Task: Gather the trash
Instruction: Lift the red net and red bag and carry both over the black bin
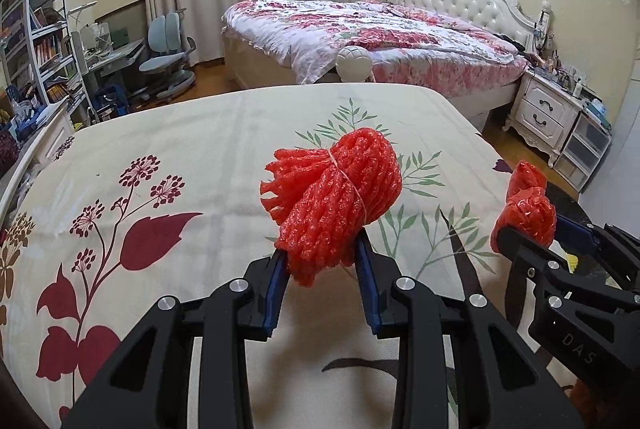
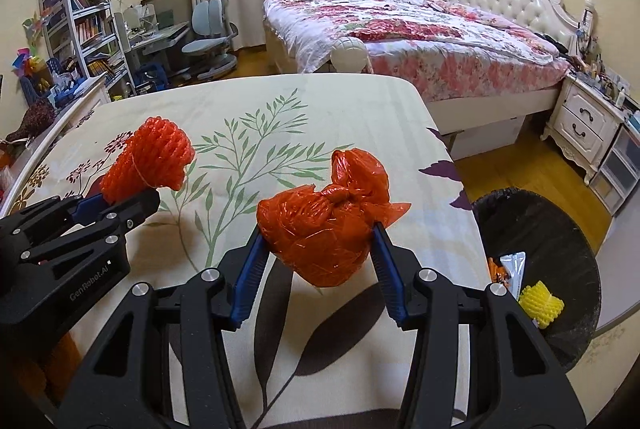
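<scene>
My left gripper [image 1: 322,253] is shut on a red foam net bundle [image 1: 336,197] tied with a thin band, held above the cream floral sheet [image 1: 168,157]. The same bundle [image 2: 156,159] shows at the left of the right wrist view. My right gripper [image 2: 320,233] is shut on a knotted red plastic bag [image 2: 324,229], also lifted off the sheet. That bag [image 1: 528,209] appears at the right edge of the left wrist view. A black trash bin [image 2: 560,221] stands on the floor right of the bed, holding a yellow foam net [image 2: 540,303] and a foil wrapper [image 2: 514,269].
A second bed with a pink floral quilt [image 2: 420,29] stands behind. A white nightstand [image 2: 588,125] is at the right. A desk, a blue-grey chair [image 2: 208,33] and a bookshelf [image 2: 80,9] fill the left back. Wooden floor lies between the beds.
</scene>
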{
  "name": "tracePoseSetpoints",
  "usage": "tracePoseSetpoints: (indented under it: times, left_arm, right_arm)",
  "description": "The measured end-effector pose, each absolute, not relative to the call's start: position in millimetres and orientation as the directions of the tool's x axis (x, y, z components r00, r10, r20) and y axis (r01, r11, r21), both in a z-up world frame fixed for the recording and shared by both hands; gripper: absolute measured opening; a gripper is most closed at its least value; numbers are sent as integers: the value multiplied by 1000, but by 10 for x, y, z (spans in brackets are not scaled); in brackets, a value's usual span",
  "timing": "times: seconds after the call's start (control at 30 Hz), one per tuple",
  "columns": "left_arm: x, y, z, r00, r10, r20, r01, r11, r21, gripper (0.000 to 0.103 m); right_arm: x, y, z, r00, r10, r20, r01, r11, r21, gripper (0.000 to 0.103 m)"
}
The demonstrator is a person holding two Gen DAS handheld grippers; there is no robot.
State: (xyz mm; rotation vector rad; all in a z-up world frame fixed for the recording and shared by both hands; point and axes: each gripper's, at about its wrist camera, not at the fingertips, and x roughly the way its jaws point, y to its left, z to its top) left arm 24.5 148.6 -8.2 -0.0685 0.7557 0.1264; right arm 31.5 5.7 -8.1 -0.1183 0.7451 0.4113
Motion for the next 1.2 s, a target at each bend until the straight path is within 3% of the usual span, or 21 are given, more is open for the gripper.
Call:
tracePoseSetpoints:
  times: [0.57,1.2]
  left_arm:
    - [-58,1060,-46,751,1,-661,-43,998,-47,33]
    - [262,191,36,775,-137,-617,144,989,-38,33]
  right_arm:
    - [-49,-512,-38,696,263,-668,-317,947,42,50]
    - [155,-1413,34,776,82,-626,-97,995,10,50]
